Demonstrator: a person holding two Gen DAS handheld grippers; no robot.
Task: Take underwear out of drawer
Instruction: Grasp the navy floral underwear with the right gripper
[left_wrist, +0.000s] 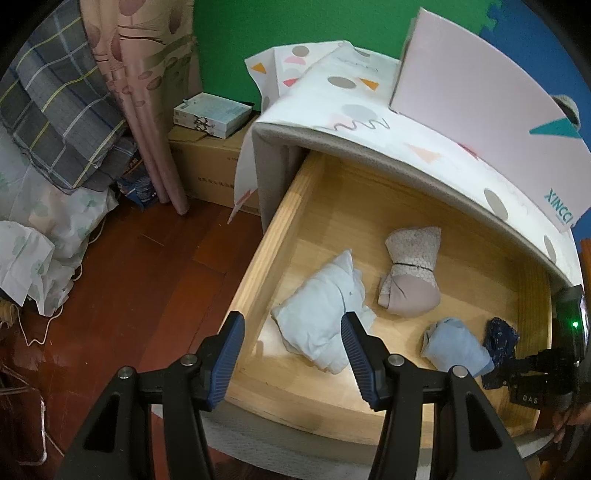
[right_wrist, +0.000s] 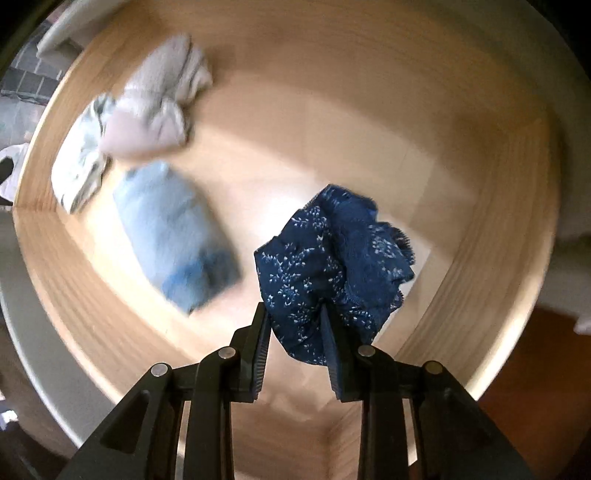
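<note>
The open wooden drawer (left_wrist: 280, 221) holds several rolled pieces of underwear. A pale blue-white one (left_wrist: 321, 310) lies at the front left, a beige patterned one (left_wrist: 410, 273) behind it, a light blue one (left_wrist: 456, 345) to the right. My right gripper (right_wrist: 295, 314) is shut on the dark blue floral underwear (right_wrist: 332, 258) and holds it above the drawer floor (right_wrist: 332, 129); it shows in the left wrist view (left_wrist: 500, 341) too. My left gripper (left_wrist: 291, 332) is open and empty above the drawer's front left corner.
A pink box (left_wrist: 480, 114) stands on the cabinet's patterned top (left_wrist: 354, 107). A cardboard box (left_wrist: 207, 162) with books, pink curtains (left_wrist: 140, 92) and bedding (left_wrist: 55, 129) stand left on the wooden floor (left_wrist: 140, 288).
</note>
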